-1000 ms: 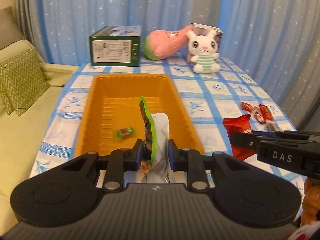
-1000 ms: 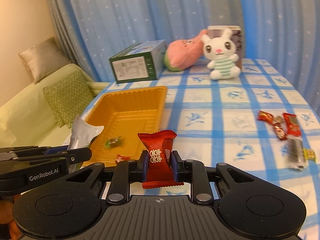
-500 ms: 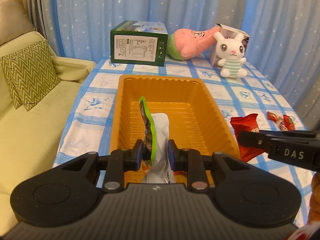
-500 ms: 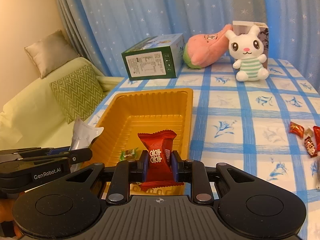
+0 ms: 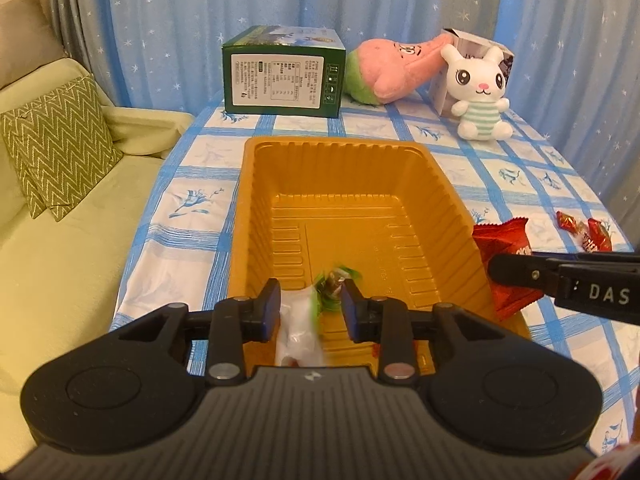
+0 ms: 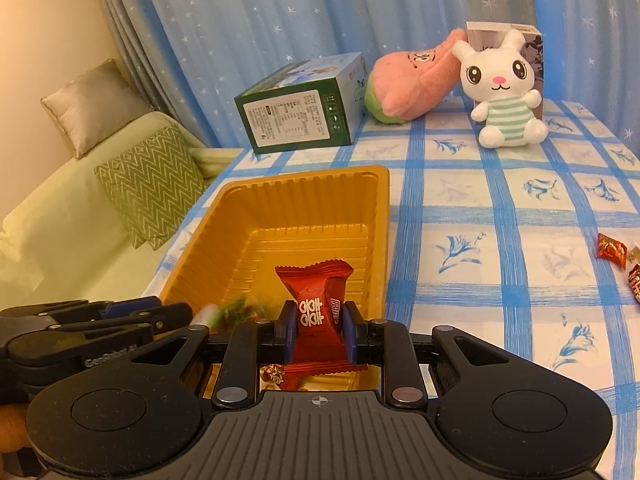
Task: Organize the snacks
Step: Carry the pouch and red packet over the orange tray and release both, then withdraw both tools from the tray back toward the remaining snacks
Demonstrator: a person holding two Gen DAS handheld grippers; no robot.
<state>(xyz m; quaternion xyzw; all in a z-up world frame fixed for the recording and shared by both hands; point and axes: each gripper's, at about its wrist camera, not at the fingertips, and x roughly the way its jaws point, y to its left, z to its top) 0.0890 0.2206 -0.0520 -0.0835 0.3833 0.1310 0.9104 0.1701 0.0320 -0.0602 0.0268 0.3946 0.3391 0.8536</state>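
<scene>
My left gripper (image 5: pixel 310 304) hovers over the near end of the orange tray (image 5: pixel 336 145). Its jaws are opening, and the white and green snack packet (image 5: pixel 299 326) slips down, blurred, between pads that stand apart from it. A small green candy (image 5: pixel 338 278) lies blurred on the tray floor just beyond. My right gripper (image 6: pixel 318 330) is shut on a red snack packet (image 6: pixel 316 292), held upright above the tray's (image 6: pixel 304 176) near right corner. A red candy (image 6: pixel 275 374) lies in the tray below it. The left gripper (image 6: pixel 172 316) shows at the left edge.
Loose red candies (image 5: pixel 584 232) lie on the checked tablecloth to the right. A green box (image 5: pixel 280 76), a pink plush (image 5: pixel 392 68) and a white rabbit plush (image 5: pixel 480 92) stand at the table's far end. A sofa with a zigzag cushion (image 5: pixel 56 148) lies left.
Both grippers have moved left and slightly down, ending over the tray. The left jaws have parted, and the white and green packet has dropped from upright to low between them.
</scene>
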